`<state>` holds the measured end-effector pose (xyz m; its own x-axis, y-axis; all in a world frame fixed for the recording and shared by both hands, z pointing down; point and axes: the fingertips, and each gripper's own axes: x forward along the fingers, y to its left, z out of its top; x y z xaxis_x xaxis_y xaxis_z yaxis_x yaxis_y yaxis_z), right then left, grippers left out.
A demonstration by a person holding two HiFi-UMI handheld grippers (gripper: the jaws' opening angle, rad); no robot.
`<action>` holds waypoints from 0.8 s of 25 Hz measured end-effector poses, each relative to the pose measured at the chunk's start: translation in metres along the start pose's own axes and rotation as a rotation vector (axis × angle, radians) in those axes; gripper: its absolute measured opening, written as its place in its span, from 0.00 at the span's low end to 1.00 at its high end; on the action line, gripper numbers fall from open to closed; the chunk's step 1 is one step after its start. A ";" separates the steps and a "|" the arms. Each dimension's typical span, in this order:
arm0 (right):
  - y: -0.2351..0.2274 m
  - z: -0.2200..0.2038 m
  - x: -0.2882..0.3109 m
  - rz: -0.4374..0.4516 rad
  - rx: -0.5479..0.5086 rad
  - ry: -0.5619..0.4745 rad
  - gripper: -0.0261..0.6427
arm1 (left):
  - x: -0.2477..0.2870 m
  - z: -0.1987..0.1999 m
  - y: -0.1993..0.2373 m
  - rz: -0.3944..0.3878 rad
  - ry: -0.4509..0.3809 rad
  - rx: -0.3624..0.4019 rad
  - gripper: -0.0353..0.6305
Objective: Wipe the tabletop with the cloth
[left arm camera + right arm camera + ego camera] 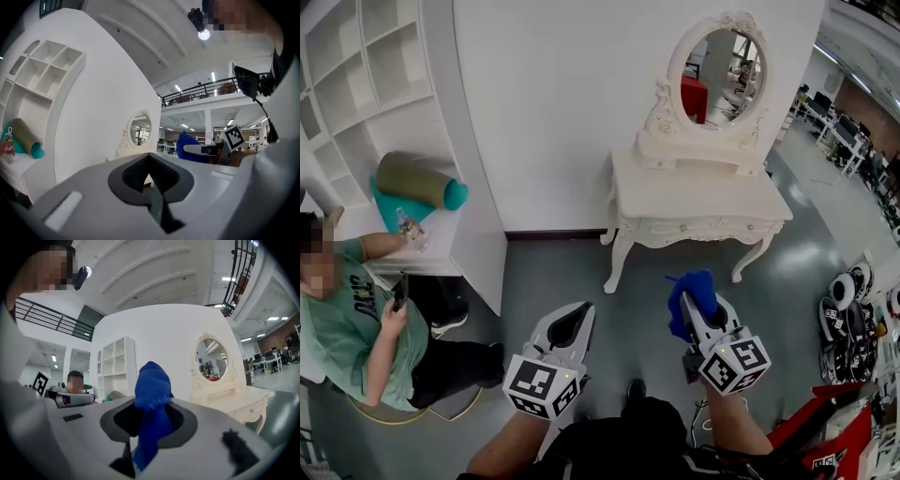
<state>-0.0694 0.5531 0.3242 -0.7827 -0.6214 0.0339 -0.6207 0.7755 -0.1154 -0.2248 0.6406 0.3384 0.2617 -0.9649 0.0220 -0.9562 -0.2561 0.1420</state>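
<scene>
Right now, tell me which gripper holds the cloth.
The right gripper: a blue cloth is clamped between its jaws. The left gripper is shut on nothing.

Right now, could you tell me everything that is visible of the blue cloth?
The blue cloth is a soft, fuzzy-looking fabric of deep blue, bunched into a crumpled lump. The right tool is shut on it: a fold runs down between the jaws and the bunched end sticks out past the tips. It is held in the air above the grey floor, short of the white dressing table, and touches nothing but the tool.
</scene>
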 end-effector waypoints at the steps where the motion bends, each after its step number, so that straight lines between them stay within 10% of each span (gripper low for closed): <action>1: -0.005 0.000 0.006 0.008 -0.003 0.001 0.18 | 0.006 0.000 0.003 0.005 0.001 0.002 0.06; 20: -0.168 0.017 0.137 0.158 0.027 0.020 0.18 | 0.199 0.017 0.041 0.127 0.021 0.018 0.06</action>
<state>-0.0722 0.3360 0.3312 -0.8715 -0.4893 0.0328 -0.4884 0.8601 -0.1472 -0.2142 0.4366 0.3313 0.1412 -0.9882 0.0596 -0.9838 -0.1334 0.1194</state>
